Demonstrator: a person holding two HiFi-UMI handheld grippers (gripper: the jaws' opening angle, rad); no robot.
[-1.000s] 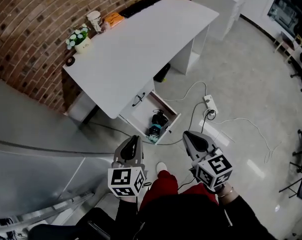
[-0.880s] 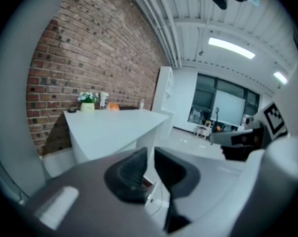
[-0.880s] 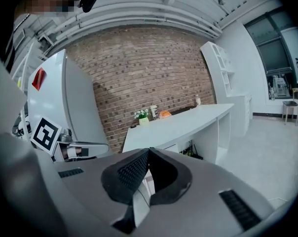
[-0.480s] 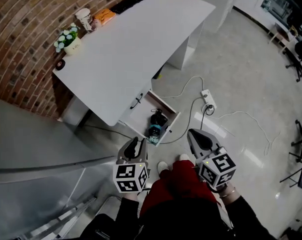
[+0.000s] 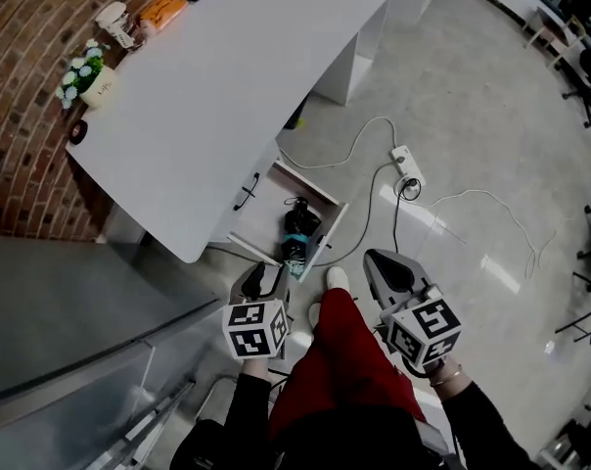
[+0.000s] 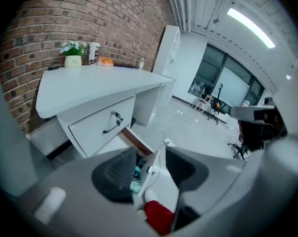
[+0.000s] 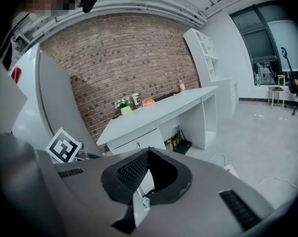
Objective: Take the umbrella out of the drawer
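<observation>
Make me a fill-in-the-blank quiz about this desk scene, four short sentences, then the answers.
1. The lower drawer of the white desk stands ___.
2. The potted flowers sit on the desk next to a wall built of ___.
3. The power strip lies on the ___.
4. The person's trousers are ___ in colour.

Missing words: open; brick; floor; red.

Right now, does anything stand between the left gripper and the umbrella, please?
Nothing visible does: the drawer stands open, the umbrella lies uncovered inside, and the left gripper, empty jaws just opening, hovers near its front.
</observation>
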